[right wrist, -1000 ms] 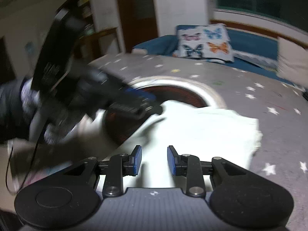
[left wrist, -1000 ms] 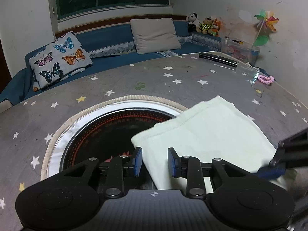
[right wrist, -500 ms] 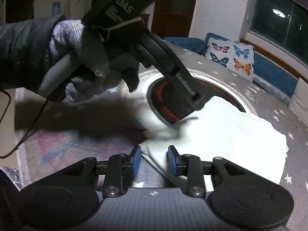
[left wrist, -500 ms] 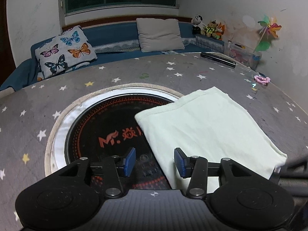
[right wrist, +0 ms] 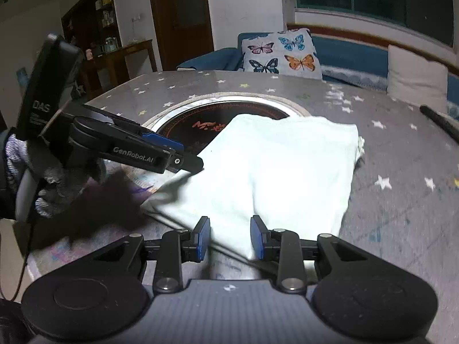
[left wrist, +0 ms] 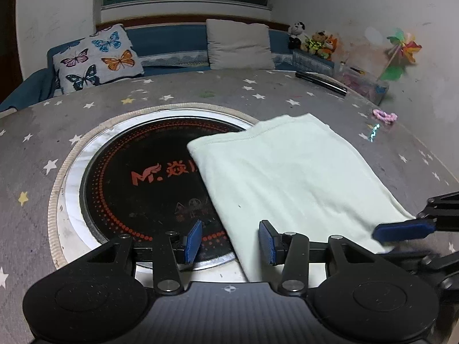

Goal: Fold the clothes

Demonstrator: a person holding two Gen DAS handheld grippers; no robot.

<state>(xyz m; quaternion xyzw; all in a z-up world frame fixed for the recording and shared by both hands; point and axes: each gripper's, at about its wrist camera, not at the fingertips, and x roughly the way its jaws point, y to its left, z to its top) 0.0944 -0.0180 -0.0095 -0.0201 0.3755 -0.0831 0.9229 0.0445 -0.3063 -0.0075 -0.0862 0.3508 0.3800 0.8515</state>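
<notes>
Room: night-dark window, blue sofa with a butterfly cushion [left wrist: 97, 57], and my grey star-printed worktop [left wrist: 178, 91] with a round black cooker plate [left wrist: 149, 177] let into its middle.
Garment: a pale green cloth [left wrist: 289, 172], already folded into a flat rectangle, lies half over the right side of the cooker plate and half on the worktop; its hemmed edge faces the sofa.
Left tool: my left tool [left wrist: 229, 239] sits low at the near left corner of the cloth. Its jaws have just been opening, and they now stand apart with the cloth's edge running between them, the blue pads not pressing on it. I would call it let go.
Right tool: my right tool [right wrist: 229, 238] hovers over the near edge of the cloth with its jaws parted, narrower than the left's. Cloth shows in the gap, yet I see no pinch, so it holds nothing. In the left view its blue pad shows just beside the near right corner.
Hand: my gloved left hand [right wrist: 43, 169] grips the left tool's handle.
Step in hand: as I judge it, one fold is laid down and both tools are released, before the next fold.
Next move: probably to close on both near corners, lift them together and carry them across to the far edge, keeping the layers aligned and flat.
</notes>
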